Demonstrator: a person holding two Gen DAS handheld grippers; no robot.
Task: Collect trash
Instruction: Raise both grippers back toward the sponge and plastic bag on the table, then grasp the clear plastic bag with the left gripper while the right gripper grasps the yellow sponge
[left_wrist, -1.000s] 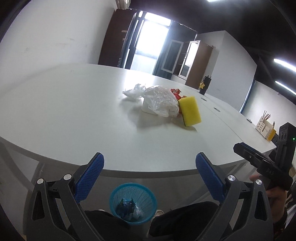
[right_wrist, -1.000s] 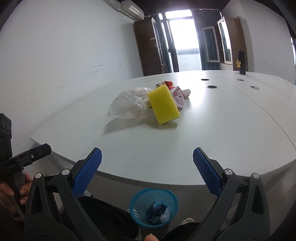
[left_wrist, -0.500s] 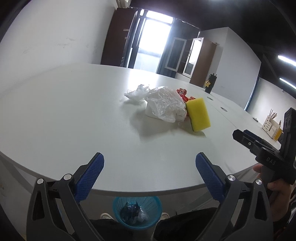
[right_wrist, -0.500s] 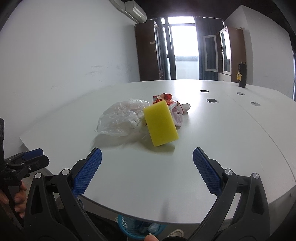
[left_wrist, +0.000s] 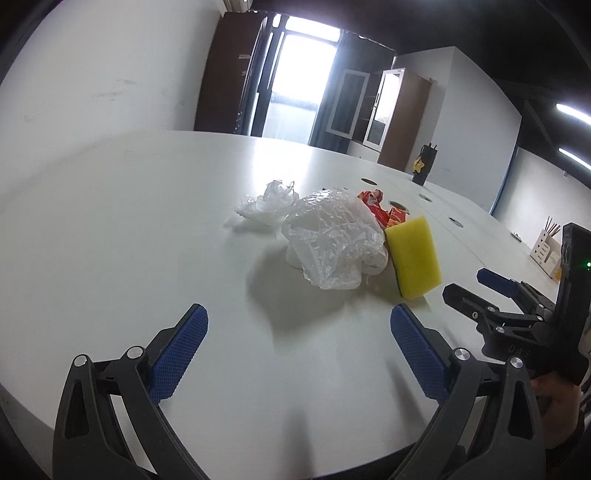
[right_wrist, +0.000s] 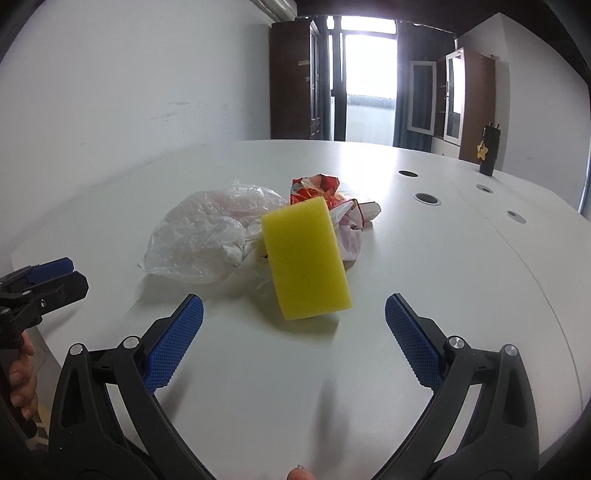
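— Where are the two tools?

— Both hang level over the near edge of the white table (left_wrist: 110, 229), fingers aimed at the pile toward the middle of the surface. The left gripper (left_wrist: 299, 330) has its blue pads spread wide, with nothing between them. The right gripper (right_wrist: 293, 317) is spread just as wide and also empty.

— And the hands?

— Little shows. In the left wrist view a hand (left_wrist: 557, 391) wraps the grip under the right tool at the right border. In the right wrist view the fingers (right_wrist: 22, 384) of the other hand curl round the left tool's handle at the left border.

— The trash?

— All in one heap, well in from every edge. A yellow sponge (right_wrist: 304, 256) stands tilted on its short side, nearest the right gripper and leaning against the rest. Beside it, touching, lies a crumpled clear plastic bag (left_wrist: 332, 240), straight ahead of the left gripper. A red-and-orange wrapper (right_wrist: 317, 188) sits behind the sponge, and a smaller scrap of clear plastic (left_wrist: 267, 205) lies on the far-left side of the bag.

— Anything else?

— A dark bottle (right_wrist: 488, 149) with a yellow star stands by the far right edge — well apart from the heap.
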